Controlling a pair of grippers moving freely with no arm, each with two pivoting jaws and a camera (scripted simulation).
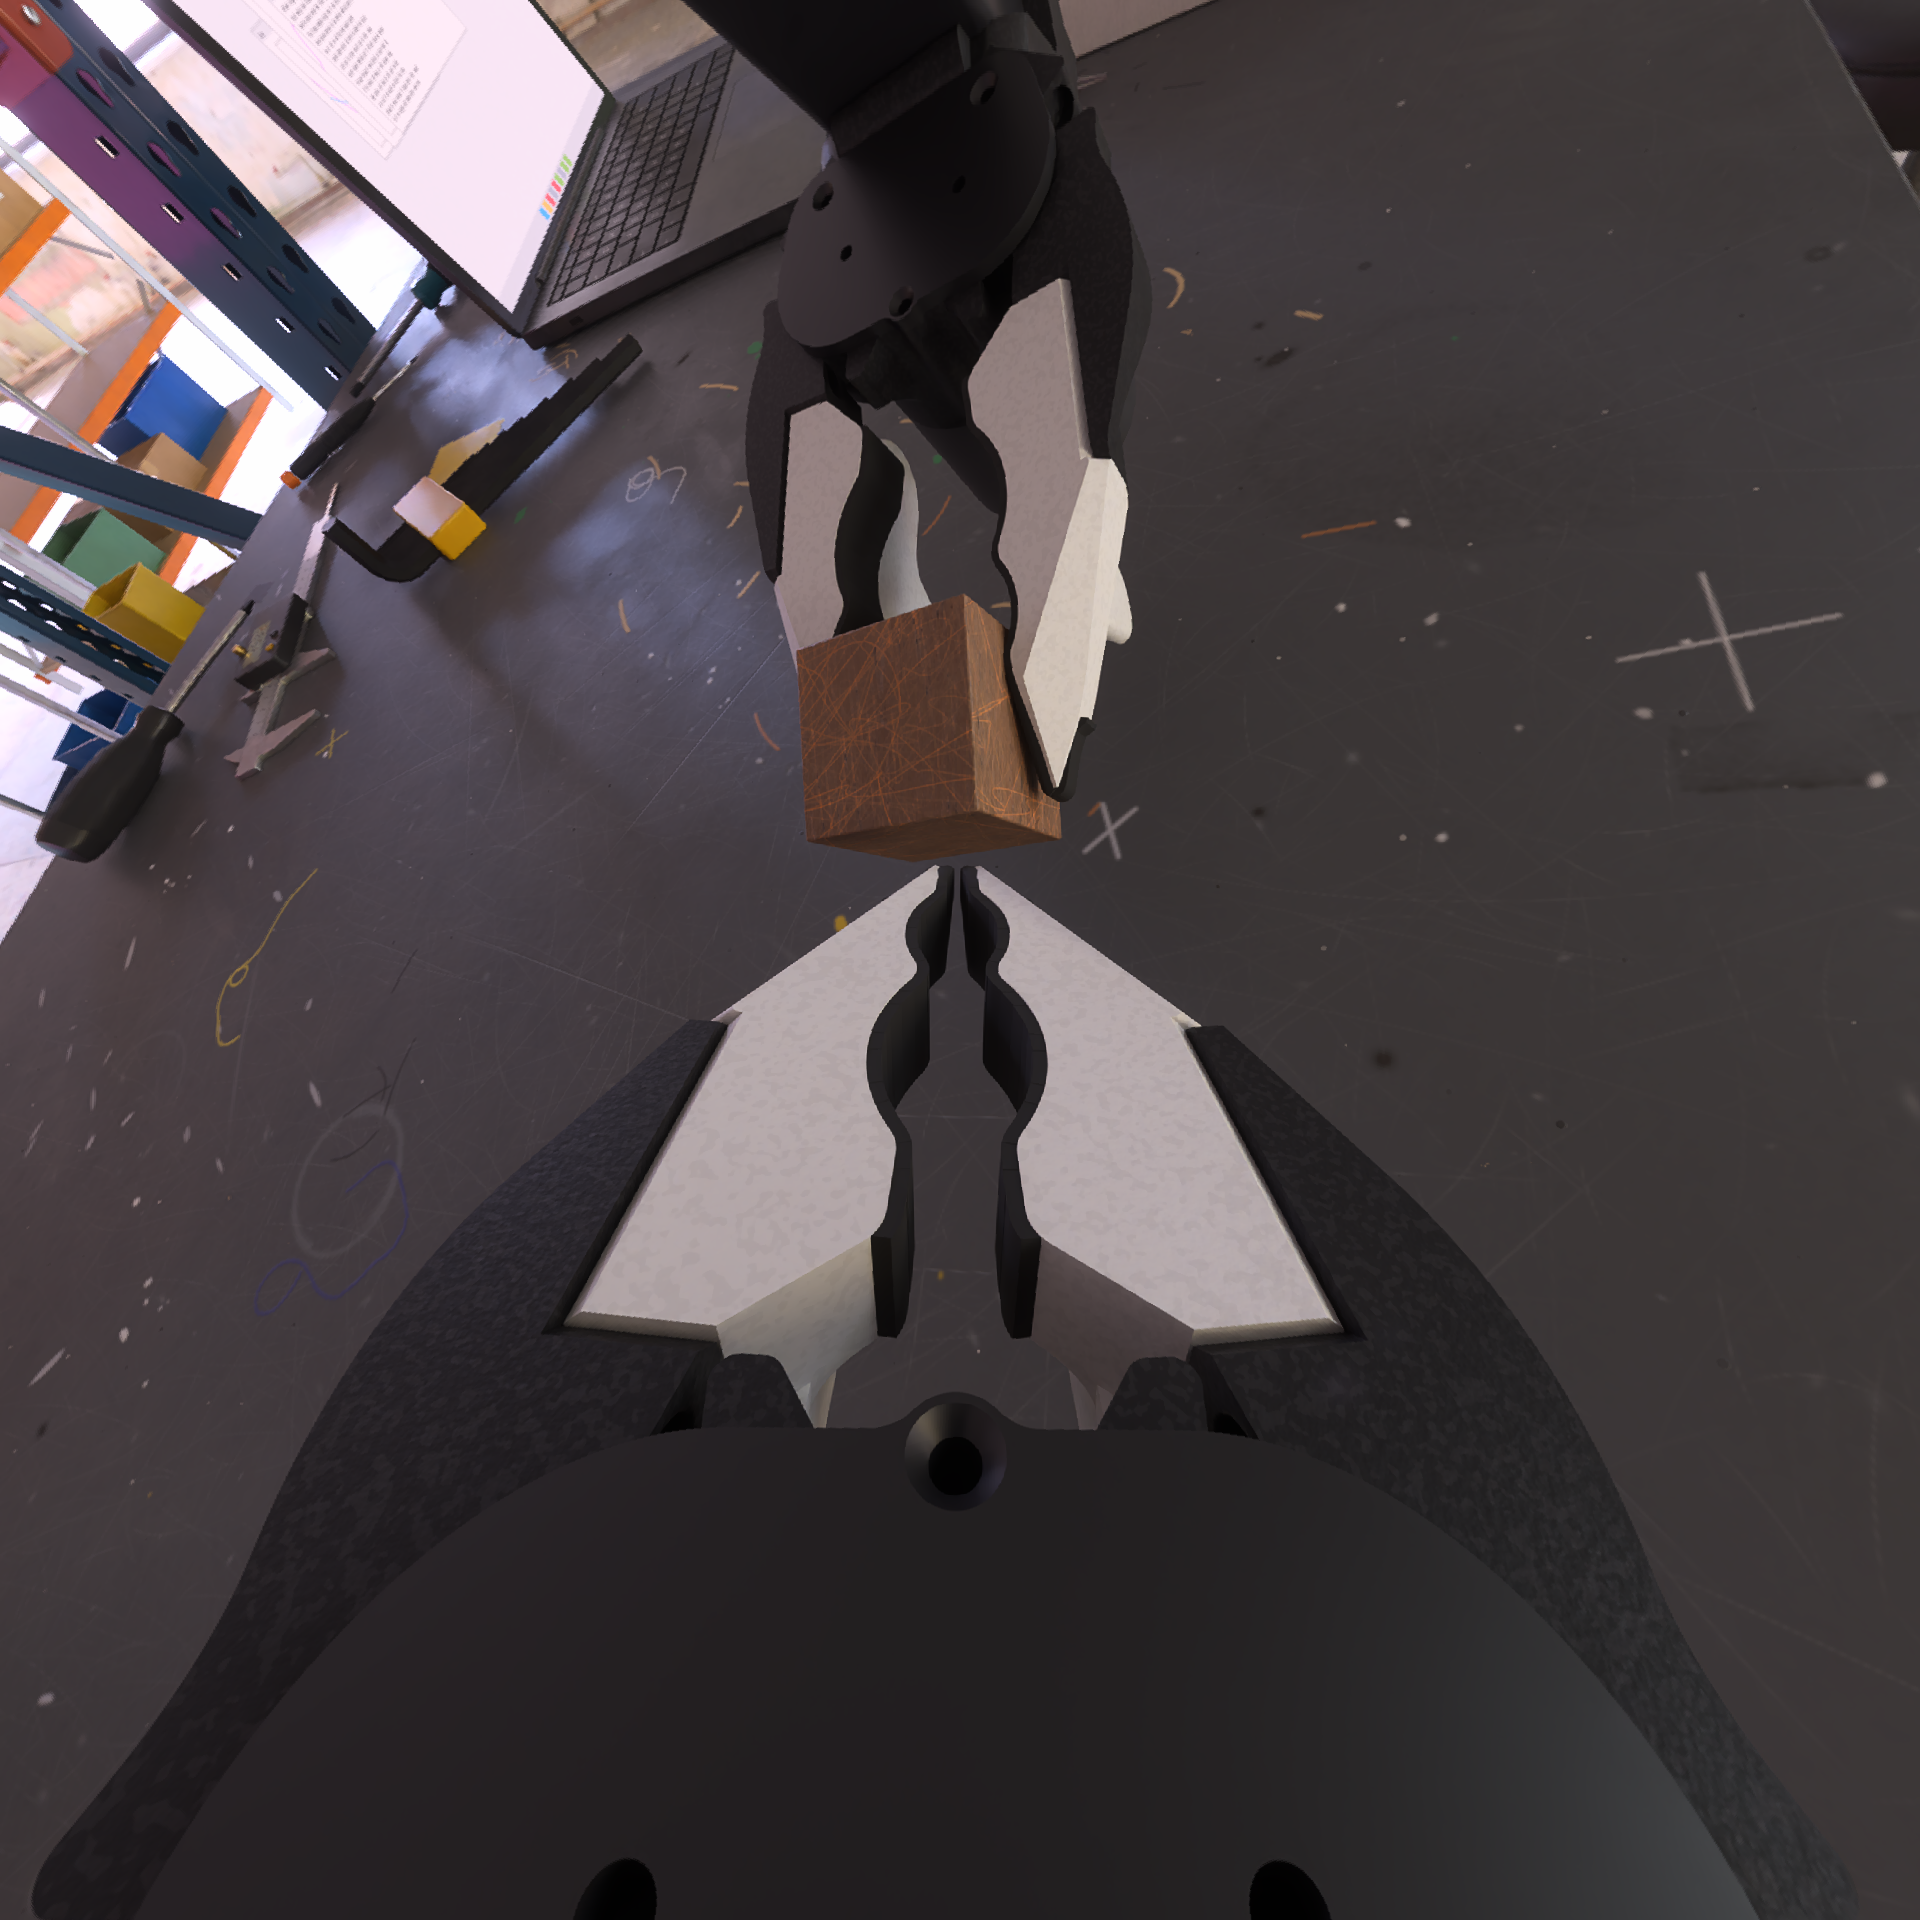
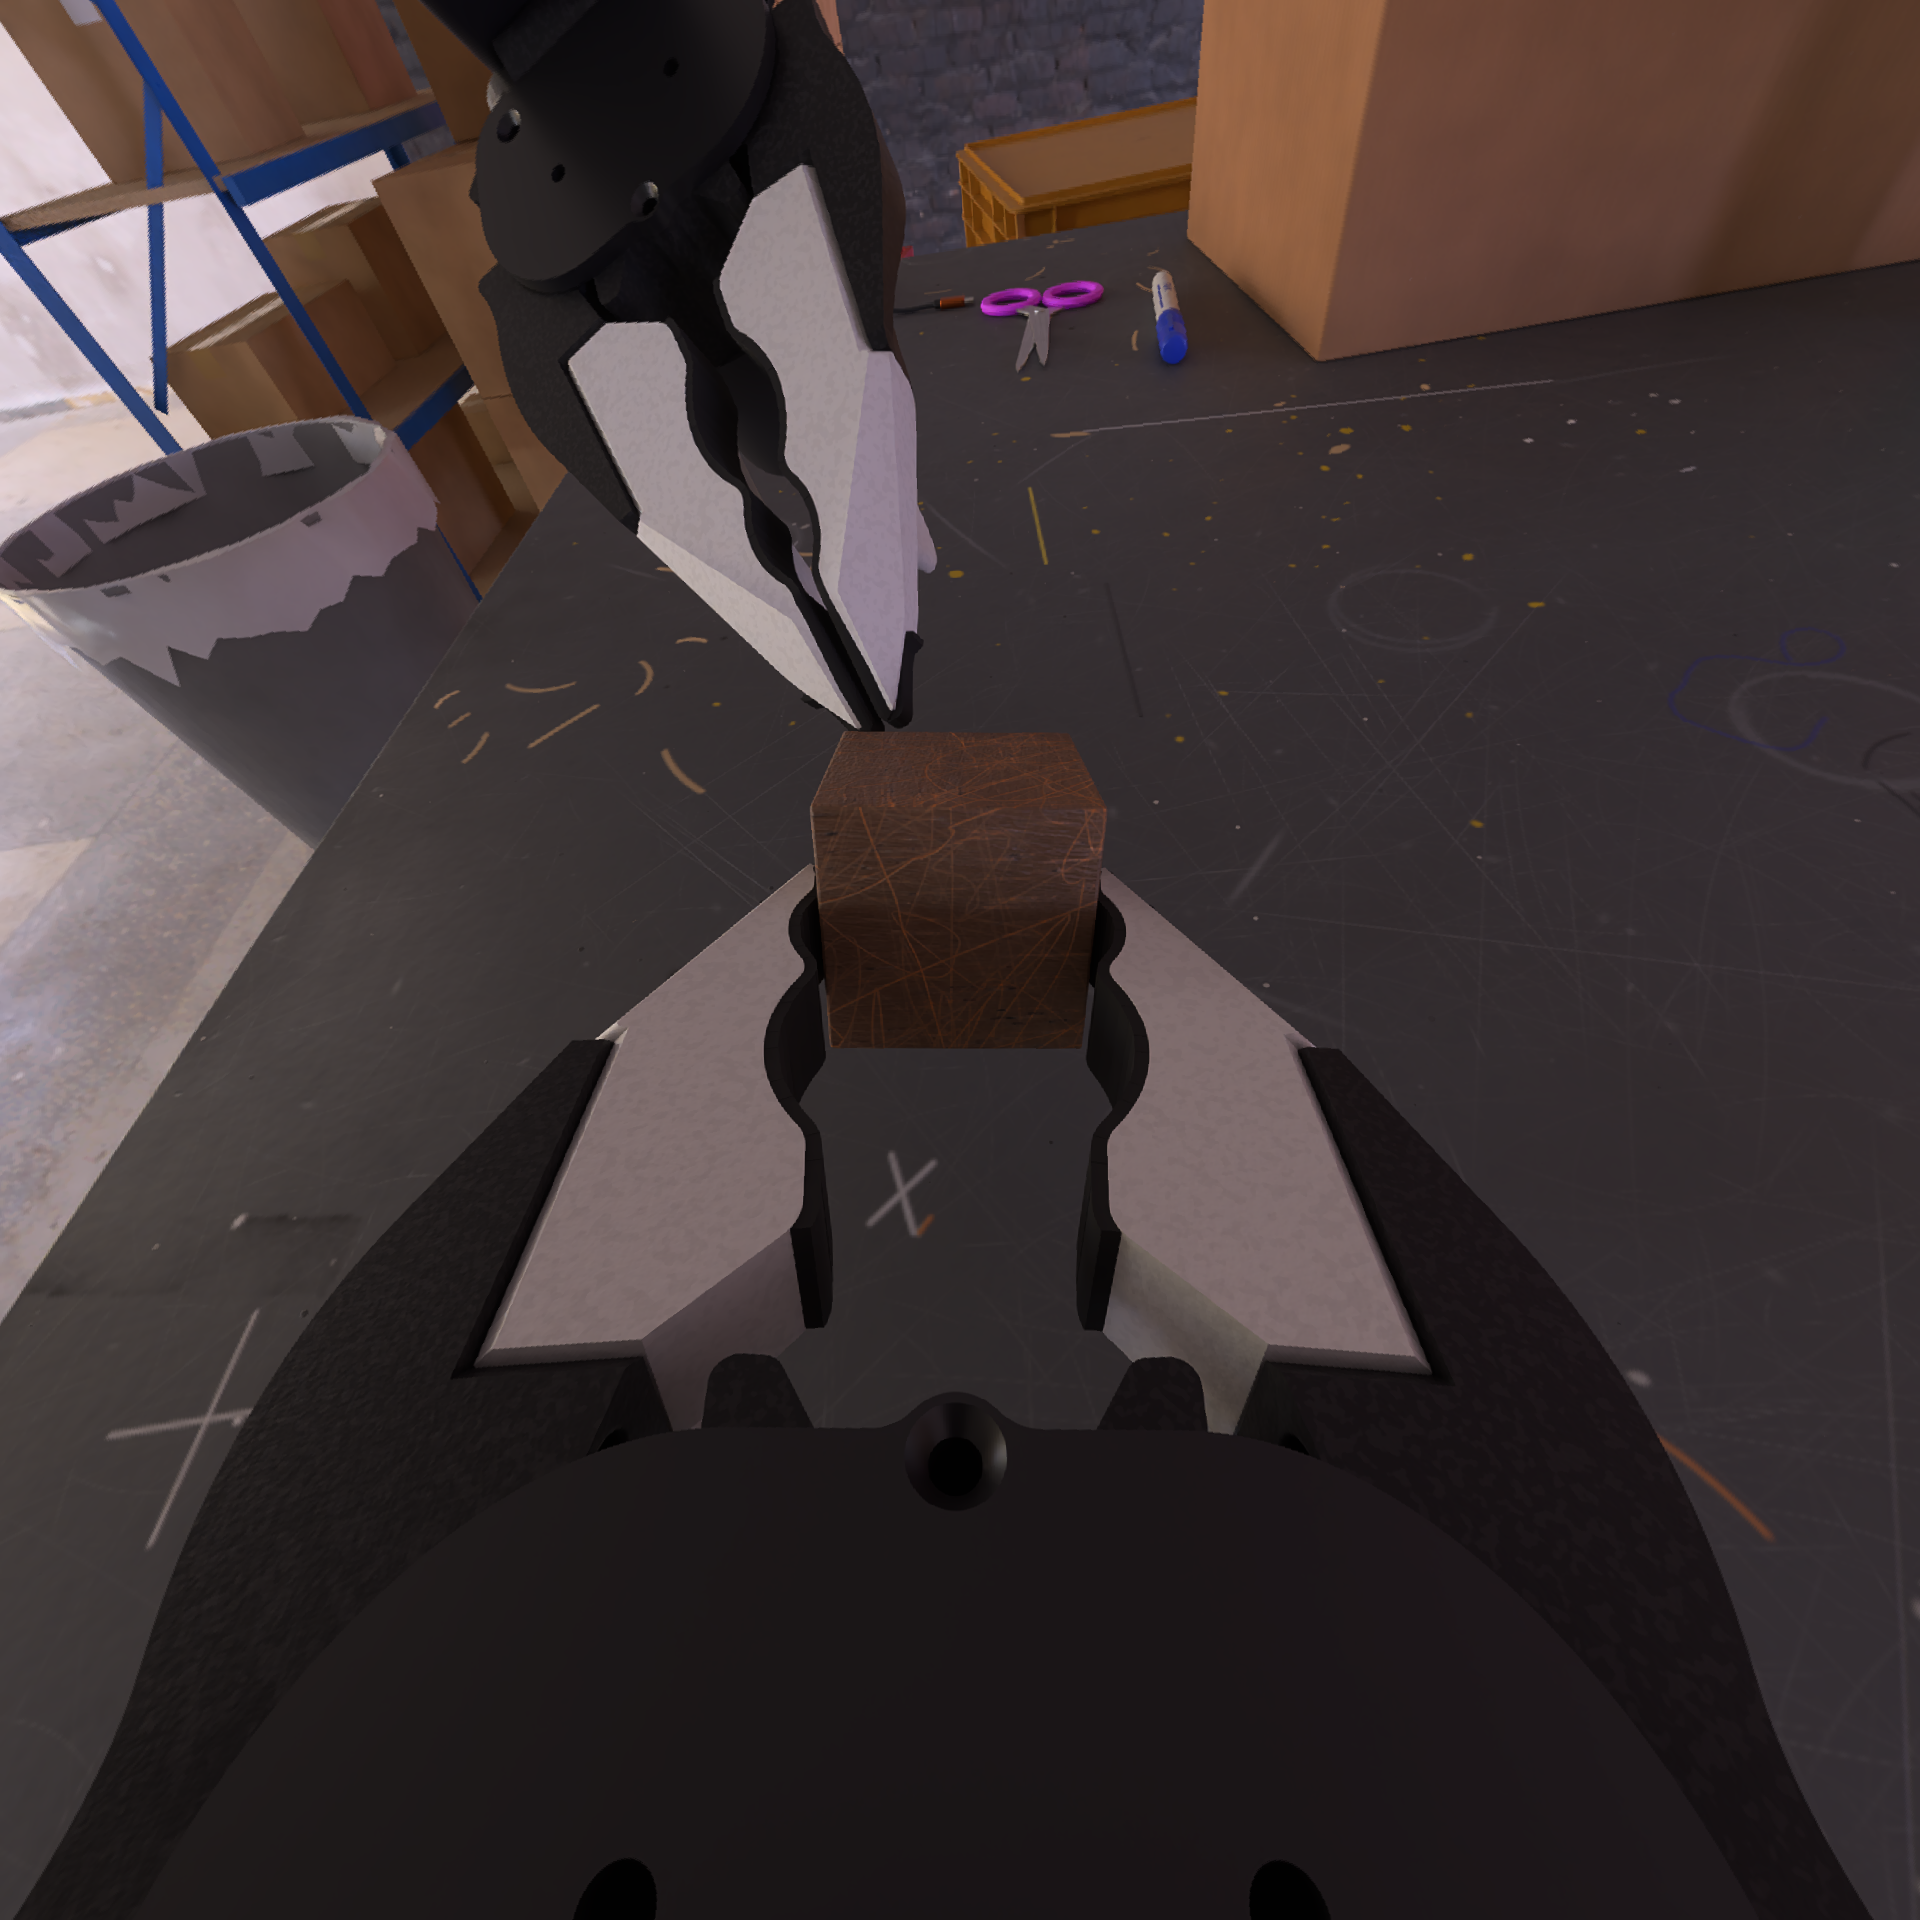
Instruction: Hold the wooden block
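Wooden block point(image 2: 956, 894), brown and scratched, sits clamped between the fingers of the right gripper point(image 2: 956, 935), which grip it on its left and right faces near the fingertips; it is held clear of the dark grey table point(image 2: 1455, 935) (a chalk cross on the tabletop shows in the gap under it). Seen from the left wrist view, the block point(image 1: 914, 727) hangs at the far gripper's tips with one white finger point(image 1: 1070, 613) pressed against its side. Left gripper point(image 1: 957, 878) has its fingers drawn together, tips all but touching, nothing between them; the tips point at the block's near lower edge, just beside it, contact not clear. From the right wrist view the left gripper point(image 2: 883, 717) comes down at a tilt to the block's far top corner. Farther out on the table: purple-handled scissors point(image 2: 1039, 312), a blue marker point(image 2: 1169, 317), an open laptop point(image 1: 499, 177), a black-handled screwdriver point(image 1: 114, 769).
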